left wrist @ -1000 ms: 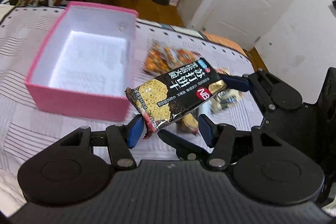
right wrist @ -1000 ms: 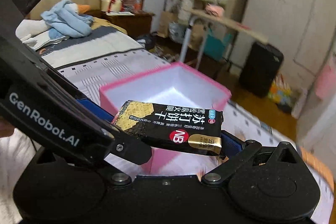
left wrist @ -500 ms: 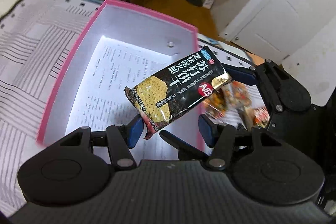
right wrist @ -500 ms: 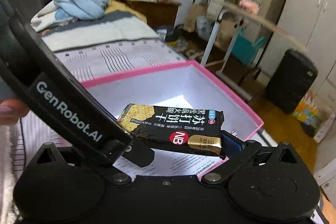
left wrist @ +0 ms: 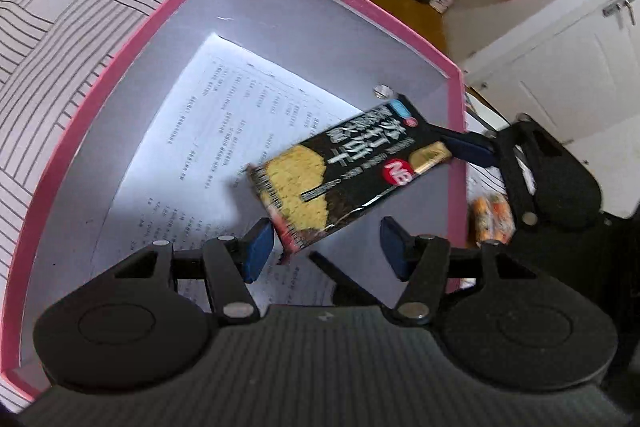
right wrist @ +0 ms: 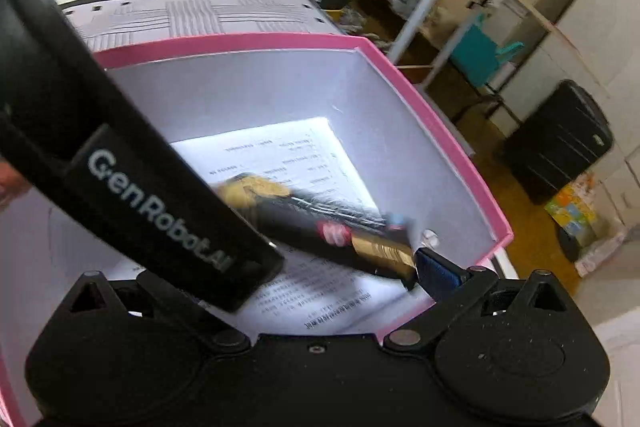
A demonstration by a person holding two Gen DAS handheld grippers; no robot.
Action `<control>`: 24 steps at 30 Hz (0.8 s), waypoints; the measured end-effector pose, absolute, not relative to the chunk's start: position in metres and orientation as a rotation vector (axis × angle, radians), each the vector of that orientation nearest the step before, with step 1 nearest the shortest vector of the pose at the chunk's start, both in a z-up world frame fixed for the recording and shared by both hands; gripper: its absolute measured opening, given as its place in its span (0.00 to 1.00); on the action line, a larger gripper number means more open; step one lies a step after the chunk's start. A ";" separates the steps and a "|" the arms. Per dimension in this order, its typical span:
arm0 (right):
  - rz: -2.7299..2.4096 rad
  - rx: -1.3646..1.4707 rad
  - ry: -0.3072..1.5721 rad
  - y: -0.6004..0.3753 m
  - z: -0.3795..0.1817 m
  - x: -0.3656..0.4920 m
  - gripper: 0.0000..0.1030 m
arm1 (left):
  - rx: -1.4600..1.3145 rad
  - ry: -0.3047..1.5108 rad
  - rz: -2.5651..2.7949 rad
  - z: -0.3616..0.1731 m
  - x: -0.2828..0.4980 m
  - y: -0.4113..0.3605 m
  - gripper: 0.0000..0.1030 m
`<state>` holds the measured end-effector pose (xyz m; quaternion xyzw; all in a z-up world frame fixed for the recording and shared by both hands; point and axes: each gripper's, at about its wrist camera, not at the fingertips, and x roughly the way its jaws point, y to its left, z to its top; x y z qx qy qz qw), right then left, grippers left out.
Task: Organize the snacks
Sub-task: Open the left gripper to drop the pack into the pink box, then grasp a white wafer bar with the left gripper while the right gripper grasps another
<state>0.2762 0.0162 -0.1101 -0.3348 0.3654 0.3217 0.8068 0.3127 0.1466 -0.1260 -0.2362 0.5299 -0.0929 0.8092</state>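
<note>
A black and yellow cracker packet (left wrist: 352,179) hangs inside the pink box (left wrist: 120,75), just above its paper-lined floor. My right gripper (left wrist: 460,147) pinches the packet's far end; the packet shows blurred in the right wrist view (right wrist: 320,223), beside one blue pad (right wrist: 436,273). My left gripper (left wrist: 324,247) is open, its blue pads on either side of the packet's near end, not touching it. The left gripper's body (right wrist: 152,203) crosses the right wrist view and hides the right gripper's other finger.
The box's pink rim (right wrist: 460,155) rises on all sides around both grippers. Orange snack packets (left wrist: 492,219) lie on the striped bedspread (left wrist: 52,19) outside the box's right wall. A black suitcase (right wrist: 560,143) and clutter stand on the floor beyond.
Both grippers have moved from beside the box to over and down into it, carrying the packet. The packet has tilted flatter near the box floor.
</note>
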 end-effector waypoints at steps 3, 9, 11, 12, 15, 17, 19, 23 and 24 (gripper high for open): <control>0.669 -0.671 0.711 0.004 -0.093 0.253 1.00 | -0.411 1.067 -0.187 -0.120 0.305 0.143 0.61; 0.591 -0.458 0.608 -0.041 -0.047 0.198 1.00 | -0.350 0.940 -0.271 -0.081 0.273 0.153 0.63; 0.543 -0.378 0.586 -0.061 -0.035 0.178 1.00 | -0.335 0.909 -0.293 -0.067 0.262 0.156 0.63; 0.517 -0.340 0.574 -0.073 -0.030 0.166 1.00 | -0.322 0.894 -0.302 -0.061 0.256 0.156 0.63; 0.445 -0.252 0.562 -0.104 -0.019 0.137 1.00 | -0.247 0.832 -0.330 -0.039 0.233 0.149 0.62; 0.403 -0.211 0.567 -0.122 -0.013 0.125 1.00 | -0.195 0.802 -0.351 -0.029 0.218 0.140 0.62; 0.362 -0.158 0.580 -0.136 -0.009 0.112 1.00 | -0.148 0.788 -0.384 -0.021 0.203 0.126 0.60; 0.282 -0.017 0.610 -0.163 -0.016 0.092 1.00 | -0.056 0.735 -0.441 -0.009 0.174 0.092 0.59; 0.263 0.004 0.618 -0.164 -0.021 0.093 1.00 | -0.042 0.727 -0.451 -0.008 0.168 0.084 0.59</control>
